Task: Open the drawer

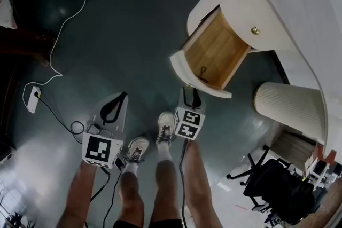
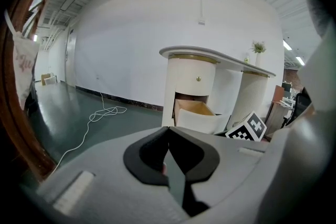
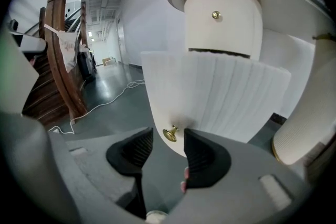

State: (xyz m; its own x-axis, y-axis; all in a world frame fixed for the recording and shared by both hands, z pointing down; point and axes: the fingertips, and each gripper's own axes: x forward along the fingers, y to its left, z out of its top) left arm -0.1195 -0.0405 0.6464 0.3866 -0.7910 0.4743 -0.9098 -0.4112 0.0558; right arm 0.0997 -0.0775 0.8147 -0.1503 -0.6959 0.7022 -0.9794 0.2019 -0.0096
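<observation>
Right gripper (image 3: 168, 139) spread around brass knob (image 3: 170, 134) of open drawer (image 3: 220, 97); left gripper (image 2: 168, 136) pressed together, empty; white cable (image 1: 68, 20) across floor (image 1: 133, 34).

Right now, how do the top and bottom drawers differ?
The top drawer is shut; the bottom drawer is pulled out, wooden inside showing. The bottom drawer's knob sits between the open jaws of the right claw; the top drawer's knob stands clear. Both have cream fronts and brass knobs.

drawer (image 1: 214, 56): cream ribbed front, tan wood inside | knob (image 3: 170, 134): brass | floor (image 1: 128, 29): dark green | cable (image 1: 85, 0): white
</observation>
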